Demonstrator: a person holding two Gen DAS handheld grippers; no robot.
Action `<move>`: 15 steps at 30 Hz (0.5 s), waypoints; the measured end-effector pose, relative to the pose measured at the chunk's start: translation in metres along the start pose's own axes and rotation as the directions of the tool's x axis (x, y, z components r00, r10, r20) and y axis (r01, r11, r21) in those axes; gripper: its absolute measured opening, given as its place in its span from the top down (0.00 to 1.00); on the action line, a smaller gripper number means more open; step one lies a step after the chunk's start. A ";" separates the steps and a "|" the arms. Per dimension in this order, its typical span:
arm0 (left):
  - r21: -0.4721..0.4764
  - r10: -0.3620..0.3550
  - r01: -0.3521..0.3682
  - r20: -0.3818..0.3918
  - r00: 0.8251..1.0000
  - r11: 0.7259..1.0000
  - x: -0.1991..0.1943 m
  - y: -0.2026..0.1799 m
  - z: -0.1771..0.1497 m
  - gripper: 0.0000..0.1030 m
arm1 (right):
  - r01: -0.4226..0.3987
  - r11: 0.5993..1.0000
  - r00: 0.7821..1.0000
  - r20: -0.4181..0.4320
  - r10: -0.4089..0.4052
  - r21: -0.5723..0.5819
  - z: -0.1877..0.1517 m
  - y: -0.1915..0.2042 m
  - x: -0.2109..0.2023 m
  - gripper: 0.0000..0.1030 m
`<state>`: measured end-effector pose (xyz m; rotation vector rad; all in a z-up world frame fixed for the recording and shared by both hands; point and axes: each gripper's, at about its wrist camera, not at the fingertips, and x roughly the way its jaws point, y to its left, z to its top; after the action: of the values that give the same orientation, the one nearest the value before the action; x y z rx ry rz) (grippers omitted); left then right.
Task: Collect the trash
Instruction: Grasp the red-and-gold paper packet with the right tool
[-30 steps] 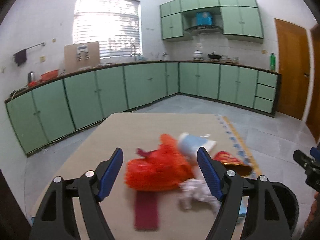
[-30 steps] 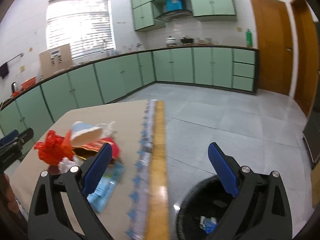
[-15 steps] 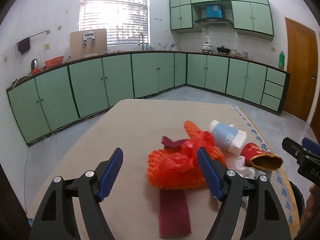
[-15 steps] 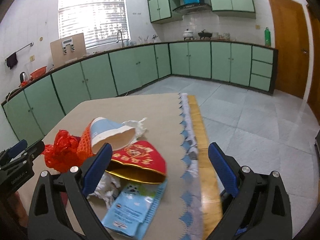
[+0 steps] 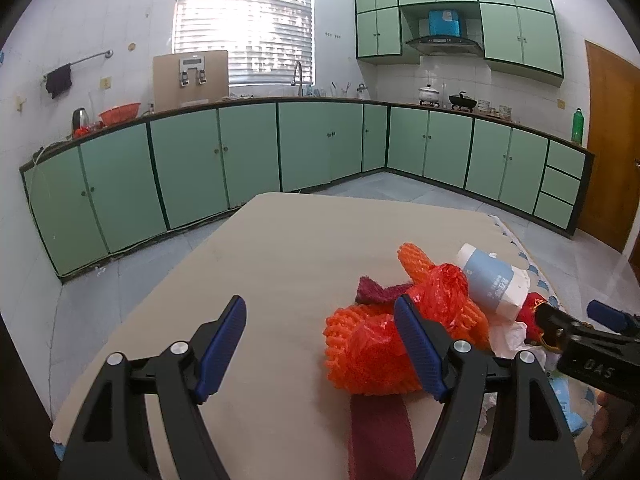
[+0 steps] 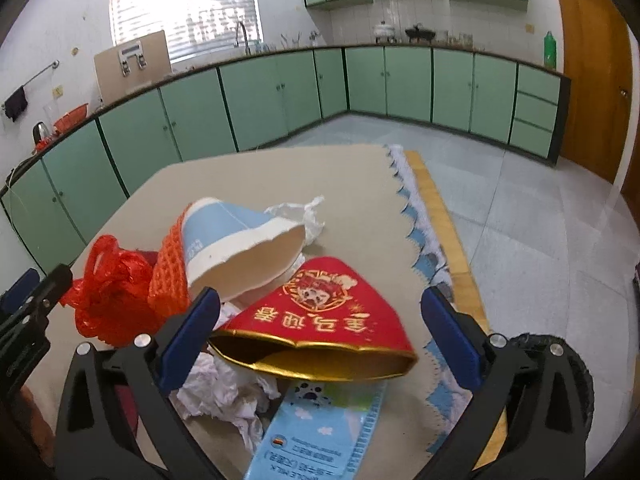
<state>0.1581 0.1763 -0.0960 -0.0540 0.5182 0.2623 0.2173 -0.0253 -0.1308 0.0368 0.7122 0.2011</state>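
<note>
Daylight floods both views through the white slatted window blind (image 5: 244, 28), which is blown out to glare. The pale tiled walls are bright and evenly lit, and shadows on the beige table top (image 5: 280, 260) are soft. Fisheye distortion bows the long run of mint-green cabinets (image 5: 240, 160), and black vignetting fills the corners. Focus is sharp, with slight softness at the edges.

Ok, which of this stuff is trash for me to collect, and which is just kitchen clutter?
Collect:
- red mesh bag
- blue paper cup
- red-and-gold paper cup
- crumpled tissue
- blue wrapper
- maroon strip

Leave:
- kettle
- pots
- green bottle
- cardboard box
</note>
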 end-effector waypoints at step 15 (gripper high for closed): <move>-0.006 -0.066 0.066 -0.009 0.998 0.998 0.002 -0.006 0.001 0.27 | 0.037 0.999 0.992 -0.120 -0.039 -0.013 -0.006 -0.015 0.017 0.05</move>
<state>0.1616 0.1709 -0.0959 -0.0775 0.5237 0.1988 0.2283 -0.0374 -0.1475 0.0013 0.8318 0.1716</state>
